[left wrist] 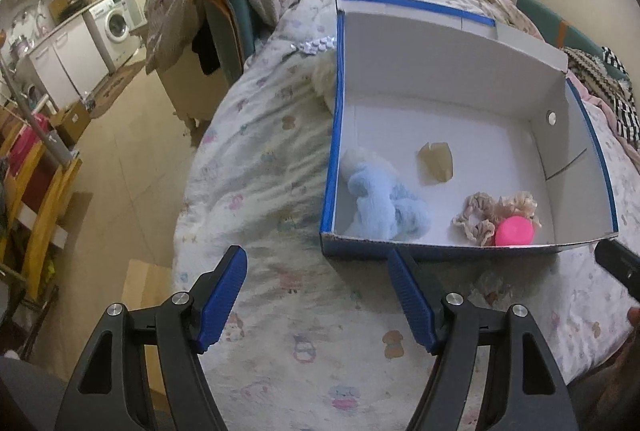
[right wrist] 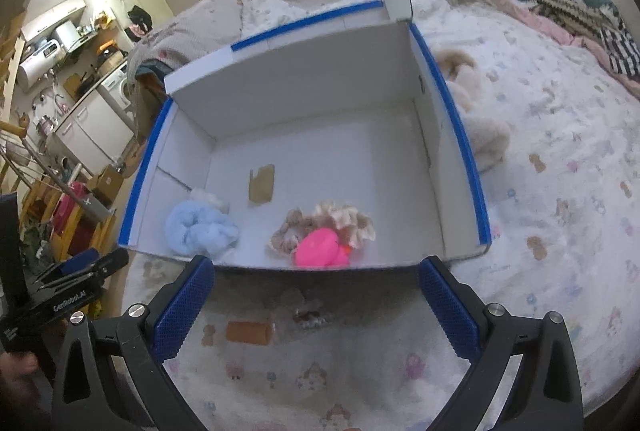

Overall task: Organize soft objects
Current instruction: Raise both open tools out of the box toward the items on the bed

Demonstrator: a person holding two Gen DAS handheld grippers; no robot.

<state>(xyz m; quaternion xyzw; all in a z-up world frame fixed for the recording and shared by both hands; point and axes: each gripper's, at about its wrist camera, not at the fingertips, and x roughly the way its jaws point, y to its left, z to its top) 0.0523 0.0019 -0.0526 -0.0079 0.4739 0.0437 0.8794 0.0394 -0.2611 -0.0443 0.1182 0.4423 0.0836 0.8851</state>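
Observation:
A blue-edged white cardboard box [left wrist: 452, 71] [right wrist: 296, 87] lies open on the bed. Inside are a light blue fluffy toy [left wrist: 380, 207] [right wrist: 200, 229], beige scrunchies [left wrist: 480, 217] [right wrist: 344, 221] and a pink soft ball [left wrist: 514, 231] [right wrist: 320, 249]. A cream plush [right wrist: 480, 127] lies outside the box on its right side; in the left wrist view a cream plush [left wrist: 324, 79] shows by the box's left wall. My left gripper [left wrist: 318, 291] is open and empty just before the box's near wall. My right gripper [right wrist: 316, 299] is open and empty over the near wall.
A brown paper scrap [left wrist: 436, 163] [right wrist: 262, 185] lies on the box floor. A small orange-brown cylinder [right wrist: 248, 331] sits on the patterned bedspread [left wrist: 260, 159] near the right gripper. Blankets pile at the bed's far side. The bed's edge drops to the floor at left.

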